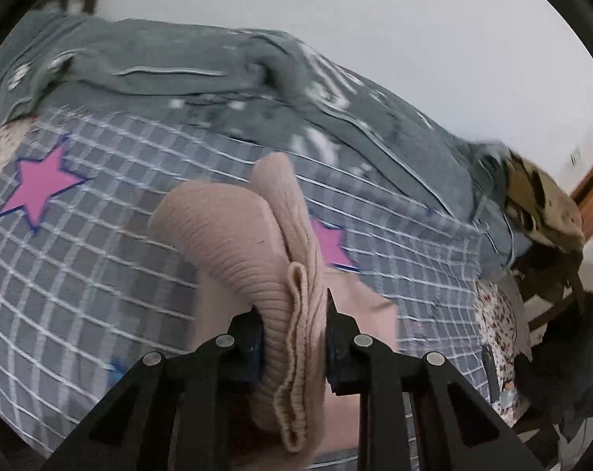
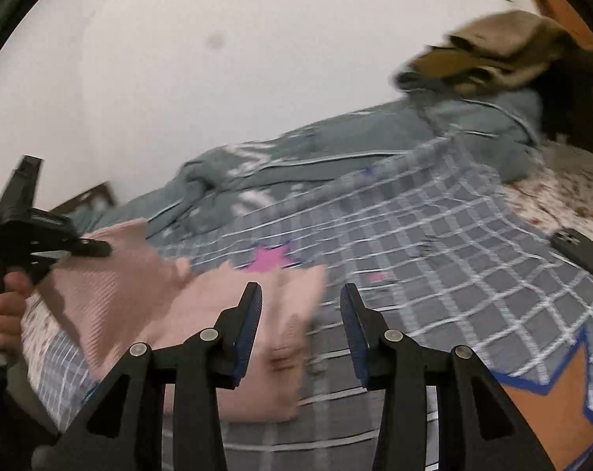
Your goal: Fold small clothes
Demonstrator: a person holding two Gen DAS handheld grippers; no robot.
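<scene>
The left gripper [image 1: 294, 337] pinches the pink knit top [image 1: 233, 235] above the checked bedsheet [image 1: 100, 259], the right gripper [image 2: 301, 333] spread empty at its 3 o'clock; I'd lift slowly, keeping edges matched.

- The pink garment [image 1: 233, 235] is ribbed knit cloth, soft and matt, its hem a stack of wavy layered edges.
- The left gripper [image 1: 294, 337] is matt black plastic with round, dull silver metal pins at its joints; the pads look like dark blue rubber.
- The right gripper [image 2: 301, 333] has the same matt black plastic, and its blue pads [image 2: 249, 329] show a fine rough texture.
- The checked sheet [image 1: 100, 274] is thin woven cloth, flat and matt, with printed stars.
- The grey-green quilt [image 1: 178, 62] looks like thicker, soft cloth, rumpled, with pale piping.
- The wall [image 2: 218, 78] is smooth and matt.
</scene>
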